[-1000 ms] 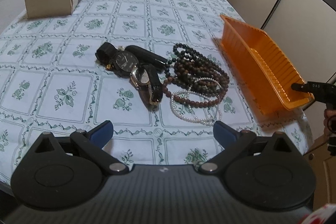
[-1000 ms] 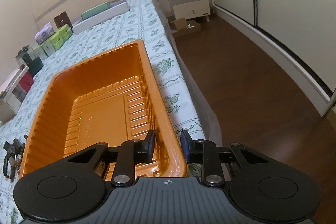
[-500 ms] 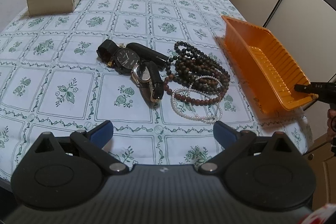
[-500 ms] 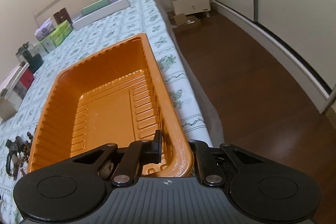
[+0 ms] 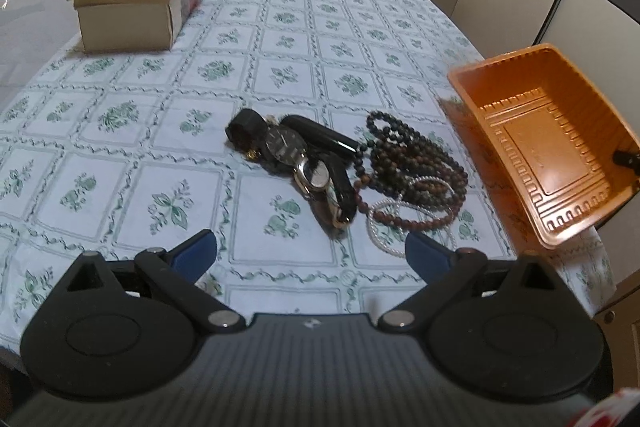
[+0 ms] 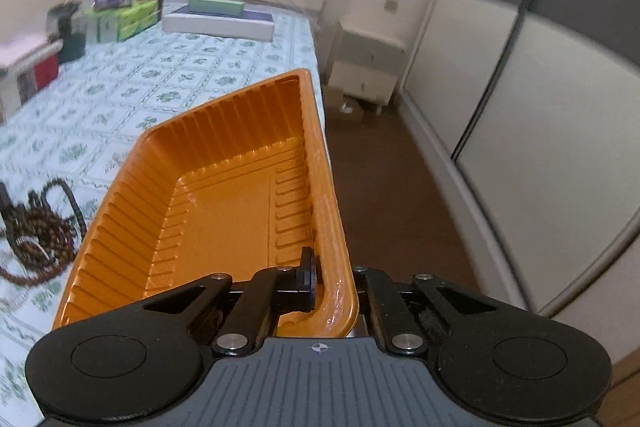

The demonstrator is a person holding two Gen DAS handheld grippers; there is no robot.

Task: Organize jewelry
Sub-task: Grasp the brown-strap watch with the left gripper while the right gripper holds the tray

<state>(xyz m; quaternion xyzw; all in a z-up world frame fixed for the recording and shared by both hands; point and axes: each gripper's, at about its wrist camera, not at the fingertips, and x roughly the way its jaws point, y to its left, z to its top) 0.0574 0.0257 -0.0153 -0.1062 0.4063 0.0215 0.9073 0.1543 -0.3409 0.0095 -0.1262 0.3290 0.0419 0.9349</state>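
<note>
At right table edge, my right gripper (image 6: 320,277) clamped on thin rim of orange tray (image 6: 224,195), tray tilted, seemingly off cloth. Risk: rim slips, tray drops. Left gripper (image 5: 311,249) wide apart, near jewelry pile (image 5: 360,171), mid-table.

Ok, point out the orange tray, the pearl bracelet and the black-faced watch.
orange tray (image 5: 546,151), left wrist view, its ribbed floor.
pearl bracelet (image 5: 378,237), left wrist view, its near-left curve.
black-faced watch (image 5: 285,145), left wrist view, its dial.

The right gripper (image 6: 326,277) clamps the orange tray's (image 6: 224,187) near rim; beaded bracelets (image 6: 38,239) lie far left.
</note>
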